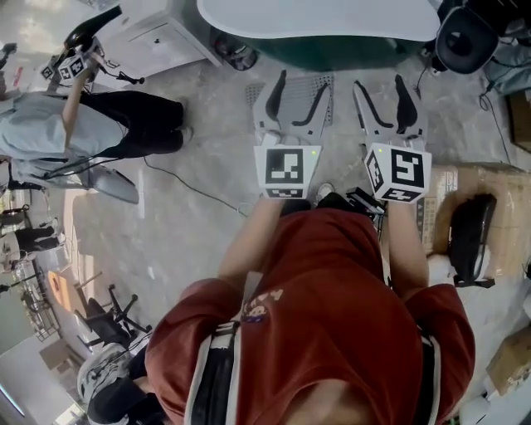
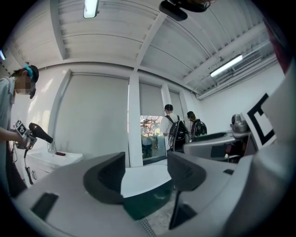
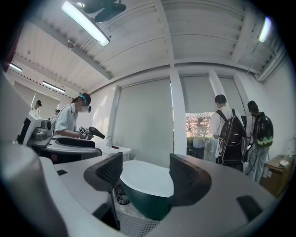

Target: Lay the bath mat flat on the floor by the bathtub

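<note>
The bath mat (image 1: 254, 93) is the grey perforated one, already down on the floor right up against the foot of the bathtub (image 1: 315, 21). In the right gripper view a strip of its mesh shows just below the tub's dark green side (image 3: 148, 199). It looks flat to me, but both grippers hang over most of it in the head view, so I can't vouch for the far edge or the corners.

Left gripper (image 1: 300, 87) has its jaws spread wide with nothing between them, only tub and floor beyond. Same for the right gripper (image 1: 382, 95): wide apart, empty, pointing level at the tub.

What could go wrong, imo:
- A curled corner or a fold hidden under the grippers gets missed, and the mat isn't really flat.
- If either gripper goes back down to fix that, a jaw could catch the mesh and drag the mat away from the tub or bunch it.
- There's a cable (image 1: 191, 187) on the floor to the person's left and a cardboard box (image 1: 452, 191) close on the right. A careless step could snag one of those.
</note>
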